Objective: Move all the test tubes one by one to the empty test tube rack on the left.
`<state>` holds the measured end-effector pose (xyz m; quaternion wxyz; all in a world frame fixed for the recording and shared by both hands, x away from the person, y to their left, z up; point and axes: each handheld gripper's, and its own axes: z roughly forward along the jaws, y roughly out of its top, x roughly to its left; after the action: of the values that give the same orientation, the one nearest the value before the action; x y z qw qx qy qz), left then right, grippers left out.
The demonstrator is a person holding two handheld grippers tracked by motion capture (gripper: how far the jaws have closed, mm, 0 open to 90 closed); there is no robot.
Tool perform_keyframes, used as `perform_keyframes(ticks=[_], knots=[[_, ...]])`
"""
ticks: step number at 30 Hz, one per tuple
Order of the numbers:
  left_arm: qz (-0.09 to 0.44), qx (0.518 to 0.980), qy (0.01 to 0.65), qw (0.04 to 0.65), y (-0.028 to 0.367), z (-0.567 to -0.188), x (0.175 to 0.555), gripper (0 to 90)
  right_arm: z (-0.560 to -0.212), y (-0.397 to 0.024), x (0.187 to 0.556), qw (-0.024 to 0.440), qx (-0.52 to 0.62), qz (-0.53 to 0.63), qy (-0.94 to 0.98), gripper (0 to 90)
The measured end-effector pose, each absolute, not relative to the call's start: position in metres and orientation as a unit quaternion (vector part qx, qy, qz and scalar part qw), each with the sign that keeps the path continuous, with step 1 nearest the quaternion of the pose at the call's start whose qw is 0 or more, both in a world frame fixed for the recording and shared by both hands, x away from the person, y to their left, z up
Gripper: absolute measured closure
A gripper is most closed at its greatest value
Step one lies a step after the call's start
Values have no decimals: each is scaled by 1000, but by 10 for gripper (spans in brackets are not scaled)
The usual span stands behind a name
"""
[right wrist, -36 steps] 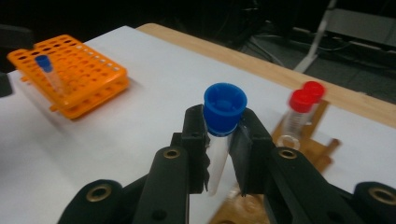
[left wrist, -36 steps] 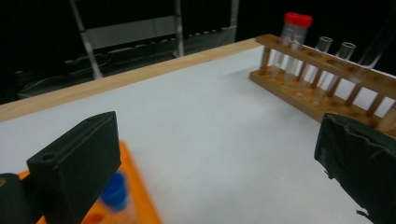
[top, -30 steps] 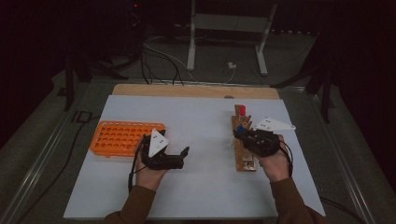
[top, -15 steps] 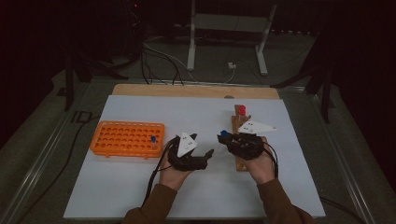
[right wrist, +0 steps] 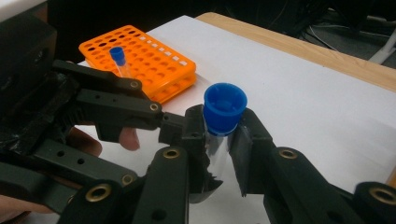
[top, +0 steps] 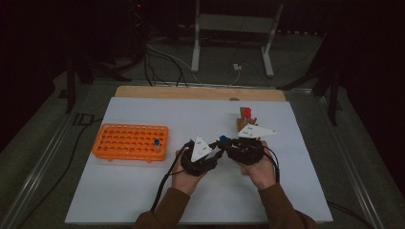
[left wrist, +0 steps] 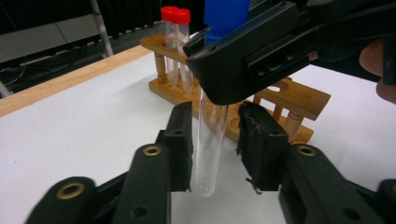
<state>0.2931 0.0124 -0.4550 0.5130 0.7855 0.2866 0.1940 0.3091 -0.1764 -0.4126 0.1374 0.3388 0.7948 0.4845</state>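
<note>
2 grippers meet mid-table. Right gripper point(right wrist: 218, 154) clamps the upright tube point(left wrist: 208, 144) just under its blue cap point(right wrist: 225, 107); left gripper point(left wrist: 215, 144) has its jaws parted around the tube's lower body, not yet touching.

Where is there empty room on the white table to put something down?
The near strip of the white table top, in front of the orange plastic tube rack and left of the person's sleeve, is bare. So is the far stretch between that rack and the wooden tube stand. It's crowded mid-table, where both black tongs meet around the blue-capped clear tube.
</note>
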Motion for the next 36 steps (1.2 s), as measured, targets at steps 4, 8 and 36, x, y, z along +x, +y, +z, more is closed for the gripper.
perform_keyframes(ticks=[4,8,36], knots=[[191,782,288,520,14,-455,294,717,-413,-175,309,135,337,484,796,768],[189,783,286,519,14,-455,294,751,-413,-175,309,134,337,484,796,768],[198,779,310,508,38,-455,294,767,-422,-210,308,177,368,490,770,40]])
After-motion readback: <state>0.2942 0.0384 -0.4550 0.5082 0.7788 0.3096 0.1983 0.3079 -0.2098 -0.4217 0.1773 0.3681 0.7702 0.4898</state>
